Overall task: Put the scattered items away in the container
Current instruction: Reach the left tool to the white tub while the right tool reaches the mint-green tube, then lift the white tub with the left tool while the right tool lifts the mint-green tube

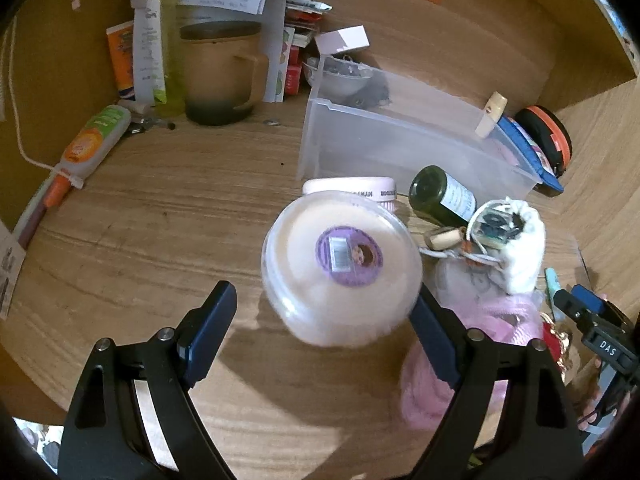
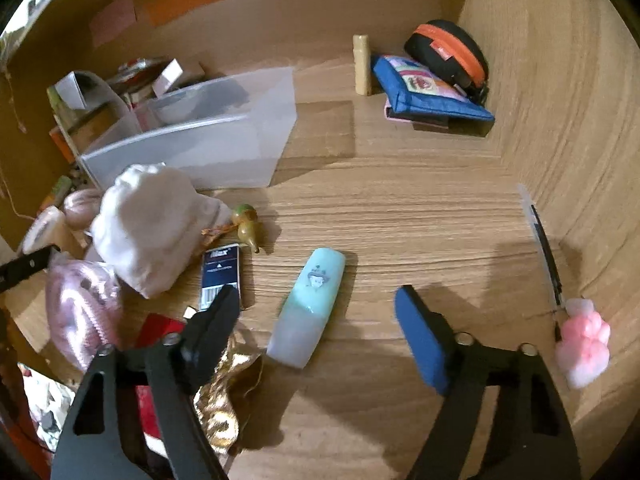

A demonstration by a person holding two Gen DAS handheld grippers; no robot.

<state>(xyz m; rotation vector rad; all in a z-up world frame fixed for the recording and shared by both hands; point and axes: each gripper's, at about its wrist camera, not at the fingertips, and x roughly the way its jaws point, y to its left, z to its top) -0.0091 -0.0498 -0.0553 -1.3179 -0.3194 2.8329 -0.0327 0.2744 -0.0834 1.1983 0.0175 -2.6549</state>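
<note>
In the left wrist view my left gripper is open. A round clear tub with a purple label sits between its fingers, touching the right finger; a gap separates it from the left finger. The translucent plastic container stands behind it, also seen in the right wrist view. A pink-lidded jar, a dark green bottle and a white drawstring pouch lie in front of the container. My right gripper is open over a mint green tube.
A tan mug, a spray bottle and a glue tube stand at the left. A blue pouch and black-orange case lie at the back right. A pink fuzzy item, a gold wrapper, a small blue box and a pen lie nearby.
</note>
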